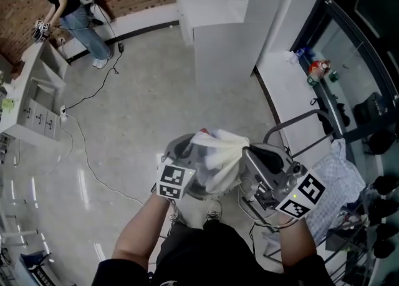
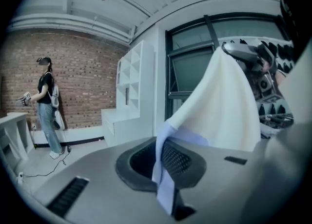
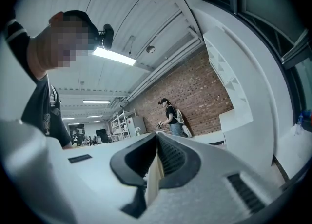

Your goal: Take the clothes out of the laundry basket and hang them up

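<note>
- Upper left of the head view: another person (image 1: pixel 73 5) by the brick wall, too small to make out much.
- Lower centre: left gripper (image 1: pixel 181 152) is clamped tight on a pale-blue edge of the white garment (image 1: pixel 218 154). From above its tips are buried in cloth.
- The garment's bunched between both grippers, no idea what kind it is.
- Right gripper (image 1: pixel 245 152) is pinched closed on a cream fold of it.
- Far right: checked cloth (image 1: pixel 341 179) near a metal frame (image 1: pixel 299 119), half lost in clutter.
</note>
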`<action>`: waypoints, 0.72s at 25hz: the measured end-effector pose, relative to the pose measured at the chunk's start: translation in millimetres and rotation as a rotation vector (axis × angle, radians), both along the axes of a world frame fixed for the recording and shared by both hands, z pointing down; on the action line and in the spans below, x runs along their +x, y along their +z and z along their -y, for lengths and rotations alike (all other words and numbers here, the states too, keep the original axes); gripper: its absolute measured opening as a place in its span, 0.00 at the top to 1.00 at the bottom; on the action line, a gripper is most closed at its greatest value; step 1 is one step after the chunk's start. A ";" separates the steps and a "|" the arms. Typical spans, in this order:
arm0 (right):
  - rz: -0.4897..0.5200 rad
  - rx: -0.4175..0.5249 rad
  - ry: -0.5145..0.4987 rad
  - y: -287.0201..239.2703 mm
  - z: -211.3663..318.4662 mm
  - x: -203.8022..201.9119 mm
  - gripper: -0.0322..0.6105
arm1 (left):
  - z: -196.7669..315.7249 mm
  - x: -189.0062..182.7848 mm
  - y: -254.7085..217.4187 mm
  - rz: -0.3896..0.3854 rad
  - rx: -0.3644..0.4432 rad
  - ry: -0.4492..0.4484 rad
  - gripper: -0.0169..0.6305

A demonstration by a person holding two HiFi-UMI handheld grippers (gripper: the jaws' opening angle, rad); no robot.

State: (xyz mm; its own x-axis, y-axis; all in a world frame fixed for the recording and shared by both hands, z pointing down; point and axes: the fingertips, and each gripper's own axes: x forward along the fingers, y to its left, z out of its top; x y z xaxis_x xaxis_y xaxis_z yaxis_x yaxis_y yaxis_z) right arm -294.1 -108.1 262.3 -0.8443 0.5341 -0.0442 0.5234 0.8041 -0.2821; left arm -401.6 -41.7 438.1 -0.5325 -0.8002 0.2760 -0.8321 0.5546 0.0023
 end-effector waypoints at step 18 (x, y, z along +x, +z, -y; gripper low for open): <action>-0.147 -0.065 0.112 68.7 -16.8 35.7 0.93 | -33.5 -16.6 -135.4 0.160 0.162 -0.054 0.95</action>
State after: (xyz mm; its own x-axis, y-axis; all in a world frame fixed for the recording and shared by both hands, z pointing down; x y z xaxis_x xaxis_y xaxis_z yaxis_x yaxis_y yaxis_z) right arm -258.3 -91.3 331.0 -0.8980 0.4368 0.0524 0.3814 0.8324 -0.4020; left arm -418.2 -8.2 302.7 -0.6021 -0.7966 0.0546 -0.7984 0.6011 -0.0348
